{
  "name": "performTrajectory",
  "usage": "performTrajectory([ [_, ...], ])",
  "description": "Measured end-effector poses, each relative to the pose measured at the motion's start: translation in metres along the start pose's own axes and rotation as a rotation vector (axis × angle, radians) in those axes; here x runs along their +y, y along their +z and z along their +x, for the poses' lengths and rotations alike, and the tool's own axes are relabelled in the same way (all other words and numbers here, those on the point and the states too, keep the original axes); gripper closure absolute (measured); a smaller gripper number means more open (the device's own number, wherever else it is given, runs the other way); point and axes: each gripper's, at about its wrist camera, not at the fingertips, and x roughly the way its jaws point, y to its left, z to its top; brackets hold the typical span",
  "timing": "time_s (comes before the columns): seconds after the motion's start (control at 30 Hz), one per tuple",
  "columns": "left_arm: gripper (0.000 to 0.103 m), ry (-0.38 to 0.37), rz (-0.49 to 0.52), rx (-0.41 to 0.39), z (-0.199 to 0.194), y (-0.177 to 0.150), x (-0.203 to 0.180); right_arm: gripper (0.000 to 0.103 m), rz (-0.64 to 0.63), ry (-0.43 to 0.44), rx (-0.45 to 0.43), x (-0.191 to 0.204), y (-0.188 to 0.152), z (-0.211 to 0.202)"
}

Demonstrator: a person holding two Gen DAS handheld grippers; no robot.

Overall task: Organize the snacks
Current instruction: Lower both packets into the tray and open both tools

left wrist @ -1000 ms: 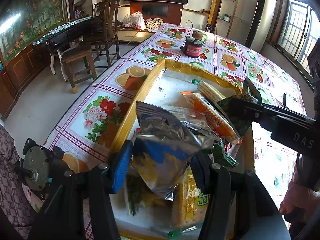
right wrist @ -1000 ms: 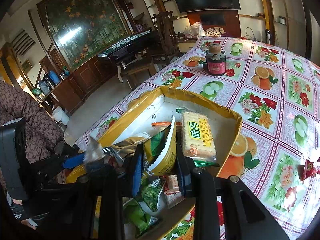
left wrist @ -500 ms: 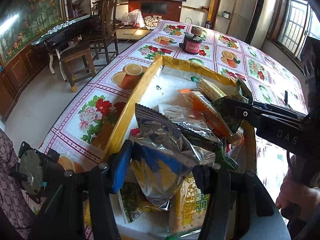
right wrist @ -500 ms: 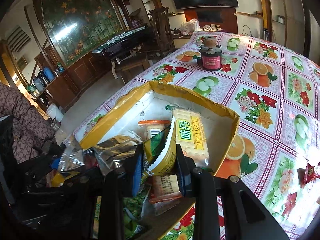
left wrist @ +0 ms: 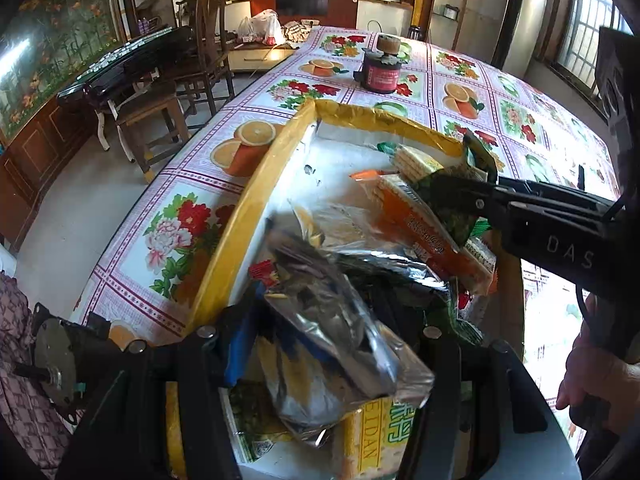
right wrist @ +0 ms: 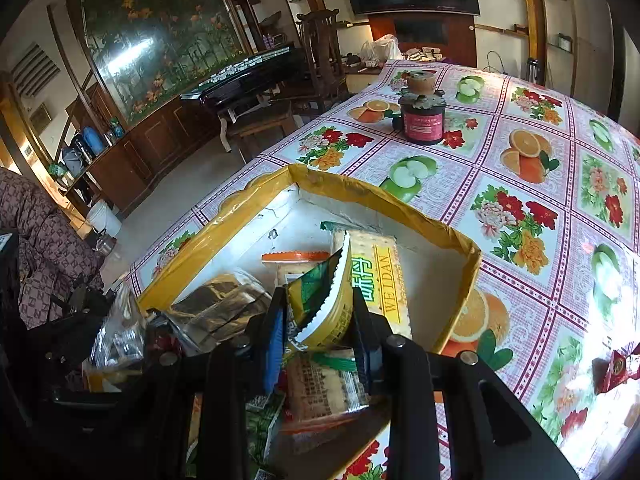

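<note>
A yellow-rimmed cardboard box (left wrist: pixel 256 200) (right wrist: pixel 384 196) on the flowered tablecloth holds several snack packs, among them an orange cracker pack (left wrist: pixel 424 232) and a yellow WEIDAN cracker pack (right wrist: pixel 380 276). My left gripper (left wrist: pixel 320 320) is shut on a crinkled silver foil snack bag (left wrist: pixel 332 336) and holds it over the near end of the box. My right gripper (right wrist: pixel 316 324) is shut on a yellow-green snack bag (right wrist: pixel 320 300) above the box; it also shows in the left wrist view (left wrist: pixel 452 184).
A dark red jar (left wrist: pixel 380 68) (right wrist: pixel 422 116) stands on the table beyond the box. A red wrapped sweet (right wrist: pixel 616 364) lies on the cloth at the right. Wooden chairs (left wrist: pixel 160 108) and a black table stand off the table's left edge.
The foil bag in my left gripper has tilted and dropped lower toward the box's near end. My right gripper has moved slightly forward over the box with its bag still held.
</note>
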Motion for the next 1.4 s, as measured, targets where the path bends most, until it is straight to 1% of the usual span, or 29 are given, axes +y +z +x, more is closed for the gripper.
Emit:
performTrajectory([
  [0.17, 0.043, 0.001, 0.002, 0.012, 0.004, 0.001, -0.002, 0.073, -0.008, 0.003, 0.003, 0.001, 0.002, 0.002],
  [0.37, 0.032, 0.01, -0.009, 0.02, 0.006, 0.001, 0.0, 0.071, -0.006, 0.007, 0.004, 0.0, 0.003, 0.004],
  [0.4, 0.03, 0.014, -0.009, 0.02, 0.006, 0.001, 0.0, 0.07, -0.005, 0.007, 0.004, 0.0, 0.003, 0.005],
  [0.47, 0.026, 0.019, -0.011, 0.018, 0.005, 0.0, 0.0, 0.064, -0.003, 0.003, 0.007, -0.001, 0.004, 0.006],
  [0.53, 0.02, 0.018, -0.013, 0.014, 0.003, 0.0, 0.0, 0.053, 0.007, 0.01, 0.009, -0.002, 0.003, 0.006],
  [0.6, 0.016, 0.027, -0.008, 0.009, 0.002, -0.001, -0.002, 0.049, 0.024, 0.028, 0.011, -0.004, 0.003, 0.004],
  [0.63, 0.015, 0.033, -0.006, 0.006, 0.001, -0.002, -0.002, 0.049, 0.028, 0.032, 0.007, -0.004, 0.003, 0.002],
  [0.8, 0.015, 0.043, -0.015, -0.02, -0.01, -0.005, -0.001, 0.047, 0.025, 0.03, -0.023, -0.002, 0.003, -0.015],
  [1.0, 0.006, 0.06, -0.031, -0.086, -0.032, -0.008, 0.002, 0.042, 0.039, 0.045, -0.074, -0.003, -0.001, -0.042],
  [1.2, 0.0, 0.074, 0.003, -0.135, -0.053, -0.016, -0.004, 0.04, 0.014, 0.062, -0.102, -0.005, -0.012, -0.067],
  [1.33, 0.0, 0.061, 0.031, -0.152, -0.063, -0.028, -0.008, 0.04, -0.038, 0.068, -0.104, -0.006, -0.024, -0.08],
  [1.4, 0.0, 0.075, 0.041, -0.16, -0.068, -0.035, -0.01, 0.04, -0.061, 0.072, -0.102, -0.008, -0.03, -0.087],
])
